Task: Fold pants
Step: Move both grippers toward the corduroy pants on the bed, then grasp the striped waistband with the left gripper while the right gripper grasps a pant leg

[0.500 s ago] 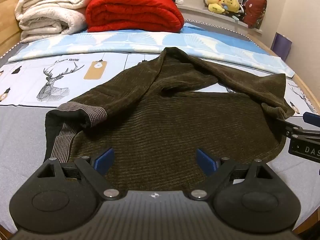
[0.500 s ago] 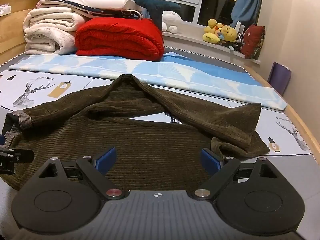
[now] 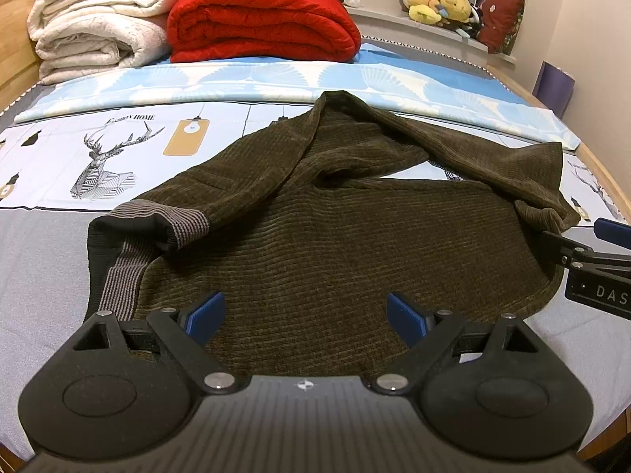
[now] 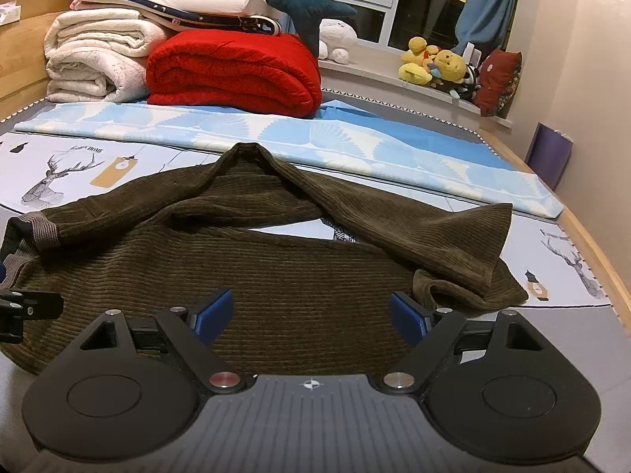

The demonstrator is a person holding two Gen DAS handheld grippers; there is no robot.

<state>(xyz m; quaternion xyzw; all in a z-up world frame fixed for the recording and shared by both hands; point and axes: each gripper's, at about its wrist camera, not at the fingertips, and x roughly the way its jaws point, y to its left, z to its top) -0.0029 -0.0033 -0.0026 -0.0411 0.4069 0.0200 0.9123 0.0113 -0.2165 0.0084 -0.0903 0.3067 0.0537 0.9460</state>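
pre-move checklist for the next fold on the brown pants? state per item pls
1. left gripper open: ok, blue pads apart, nothing between them.
2. right gripper open: ok, pads apart over the cloth.
3. pants lying flat: not ok, legs bent into a peak, bedsheet showing through a gap between the legs.
4. waistband reachable: ok, striped band exposed at the left end, curled over.
5. leg cuff smooth: not ok, hem is rolled and bunched.
6. Layers aligned underneath: cannot tell.
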